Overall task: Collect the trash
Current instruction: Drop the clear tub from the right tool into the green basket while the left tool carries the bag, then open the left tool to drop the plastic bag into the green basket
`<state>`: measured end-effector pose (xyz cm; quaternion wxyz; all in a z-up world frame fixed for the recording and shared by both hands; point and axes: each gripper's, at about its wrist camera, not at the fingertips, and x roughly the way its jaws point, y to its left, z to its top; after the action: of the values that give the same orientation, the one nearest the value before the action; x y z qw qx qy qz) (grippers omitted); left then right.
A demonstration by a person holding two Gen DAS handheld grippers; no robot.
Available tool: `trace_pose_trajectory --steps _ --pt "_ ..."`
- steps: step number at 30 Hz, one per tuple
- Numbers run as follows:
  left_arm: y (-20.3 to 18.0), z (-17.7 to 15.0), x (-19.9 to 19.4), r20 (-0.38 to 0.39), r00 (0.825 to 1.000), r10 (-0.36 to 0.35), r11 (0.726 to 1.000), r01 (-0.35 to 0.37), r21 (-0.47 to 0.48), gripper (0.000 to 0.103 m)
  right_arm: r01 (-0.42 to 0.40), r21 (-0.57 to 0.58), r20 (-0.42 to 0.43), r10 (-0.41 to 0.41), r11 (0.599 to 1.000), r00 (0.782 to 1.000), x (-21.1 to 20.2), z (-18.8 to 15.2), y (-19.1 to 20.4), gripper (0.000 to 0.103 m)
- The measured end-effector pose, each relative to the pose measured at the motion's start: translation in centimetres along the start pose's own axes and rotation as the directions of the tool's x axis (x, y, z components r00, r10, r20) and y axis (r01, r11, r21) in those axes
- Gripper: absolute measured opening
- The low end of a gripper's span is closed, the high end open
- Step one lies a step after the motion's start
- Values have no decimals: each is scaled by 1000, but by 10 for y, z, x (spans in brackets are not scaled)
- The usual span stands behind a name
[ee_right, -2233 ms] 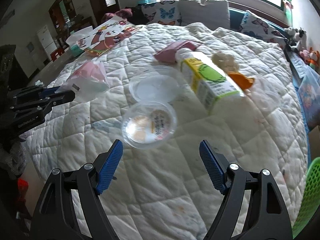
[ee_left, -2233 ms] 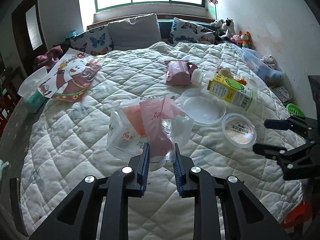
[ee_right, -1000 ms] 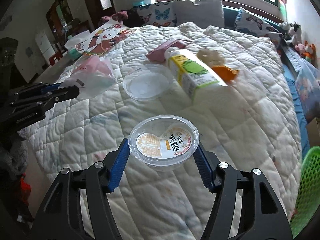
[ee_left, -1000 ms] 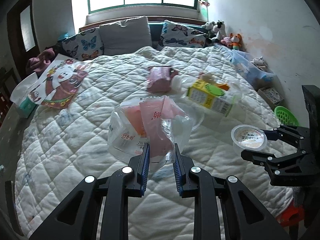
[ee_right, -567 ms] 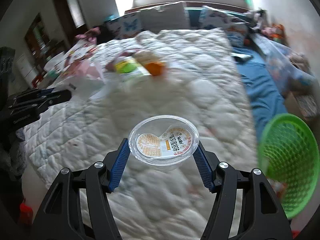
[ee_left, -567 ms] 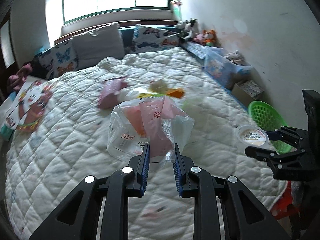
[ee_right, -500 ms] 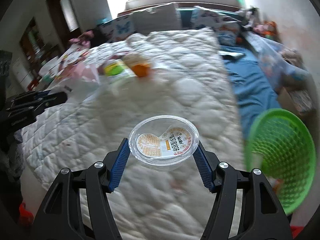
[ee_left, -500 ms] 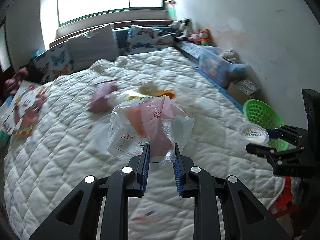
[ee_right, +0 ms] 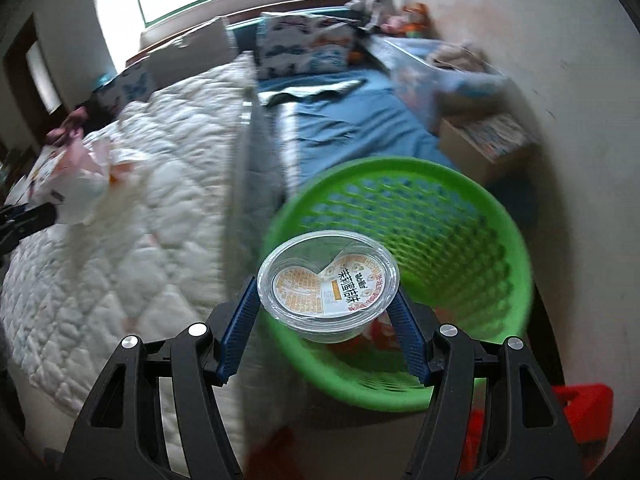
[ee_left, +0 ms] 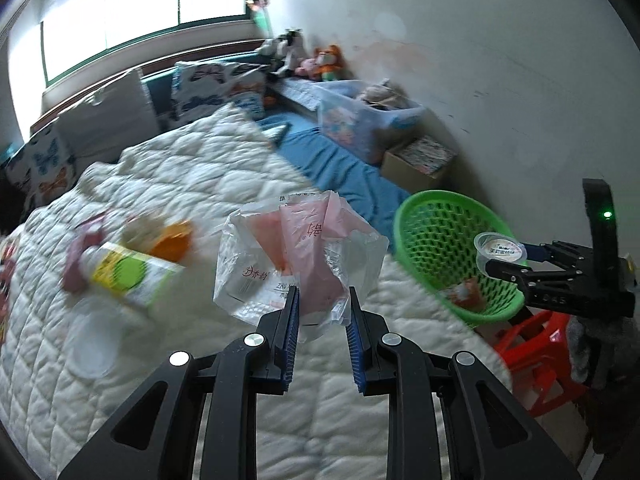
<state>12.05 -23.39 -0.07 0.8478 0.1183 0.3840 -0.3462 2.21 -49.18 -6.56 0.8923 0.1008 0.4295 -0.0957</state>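
My left gripper (ee_left: 322, 312) is shut on a crumpled clear and pink plastic bag (ee_left: 296, 256) and holds it above the white quilt near the bed's edge. My right gripper (ee_right: 326, 312) is shut on a round clear plastic cup with a printed lid (ee_right: 328, 280), held over the near rim of the green mesh basket (ee_right: 460, 220). In the left wrist view the cup (ee_left: 498, 250) and right gripper (ee_left: 520, 258) hang over the basket (ee_left: 440, 232), which holds some trash. A yellow-green carton (ee_left: 128, 276), a clear lid (ee_left: 94, 340) and orange scraps (ee_left: 172, 238) lie on the bed.
The basket stands on the floor beside the bed. A red stool (ee_left: 540, 344) is next to it. A cardboard box (ee_right: 488, 140) and a plastic bin (ee_left: 360, 120) stand by the wall. Blue bedding (ee_right: 352, 120) lies behind the basket.
Both grippers swung right from the bed toward the basket. The cup now hangs over the basket rim. The bag has moved closer to the bed's edge.
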Motion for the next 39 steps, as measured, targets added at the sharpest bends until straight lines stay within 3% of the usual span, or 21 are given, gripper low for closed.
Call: trace_pose_trajectory --steps 9,24,27,29,39 --pt "-62 25 31 -33 998 -58 995 61 83 22 15 103 -17 -14 995 1000 6 -15 -47 69" --pt "-129 47 88 -120 984 -130 981 145 126 23 4 144 6 -5 990 1000 -8 -27 -70 73" --pt "-134 47 96 -136 980 -143 981 159 113 26 4 147 7 -5 989 1000 -10 -29 -71 73" --pt "-136 48 102 -147 978 -150 981 165 98 36 2 151 8 -3 988 1000 -11 -31 -73 74" --pt "-135 39 103 -148 976 -162 979 178 102 45 -4 155 11 2 988 1000 -12 -32 -73 74"
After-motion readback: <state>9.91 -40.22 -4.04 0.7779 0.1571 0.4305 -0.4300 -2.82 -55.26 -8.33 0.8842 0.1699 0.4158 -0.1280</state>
